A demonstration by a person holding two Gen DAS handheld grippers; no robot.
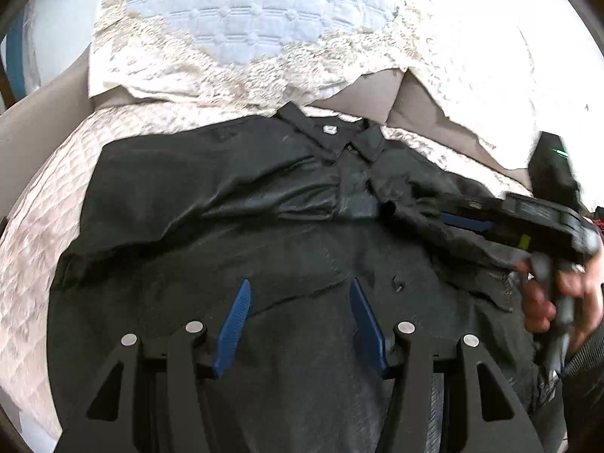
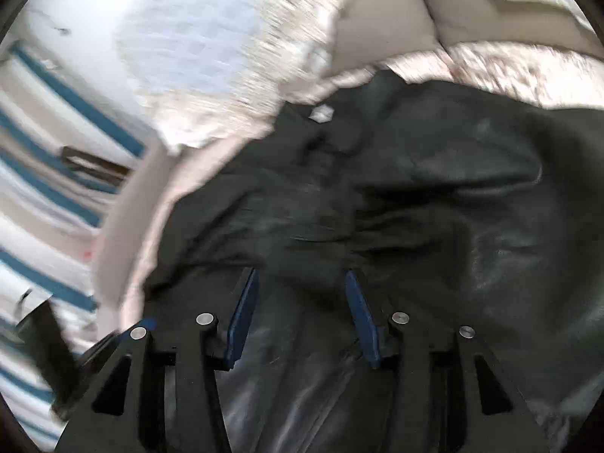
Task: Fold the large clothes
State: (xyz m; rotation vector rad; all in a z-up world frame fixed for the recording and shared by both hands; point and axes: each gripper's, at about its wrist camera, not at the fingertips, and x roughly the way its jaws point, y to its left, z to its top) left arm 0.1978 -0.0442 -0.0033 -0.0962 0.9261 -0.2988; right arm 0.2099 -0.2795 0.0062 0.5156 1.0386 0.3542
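1. Left wrist view: we record a black collared jacket (image 1: 234, 196), shiny and leather-like, lying spread on a quilted cream bedspread (image 1: 41, 234). Its collar (image 1: 332, 139) points away from us, with a small white label (image 1: 329, 128) inside the neck.
2. We note the left gripper (image 1: 300, 298) above the jacket's lower part, its blue fingers (image 1: 232, 328) spread apart with only dark fabric seen beyond them; we cannot tell whether they touch the cloth.
3. At the right edge of the same view we list the right gripper (image 1: 464, 222), lying across the jacket's right shoulder area, carried by a hand (image 1: 555, 294) in a dark sleeve.
4. Beyond the collar we list a lace-edged pillow (image 1: 245, 22) with a pale blue quilted centre.
5. Right wrist view: blurred. We see the right gripper's (image 2: 302, 298) blue fingers (image 2: 241, 321) standing apart over rumpled black jacket (image 2: 434, 196) fabric, nothing pinched between them.
6. To the left in that view we list blue-and-white striped fabric (image 2: 49, 173).
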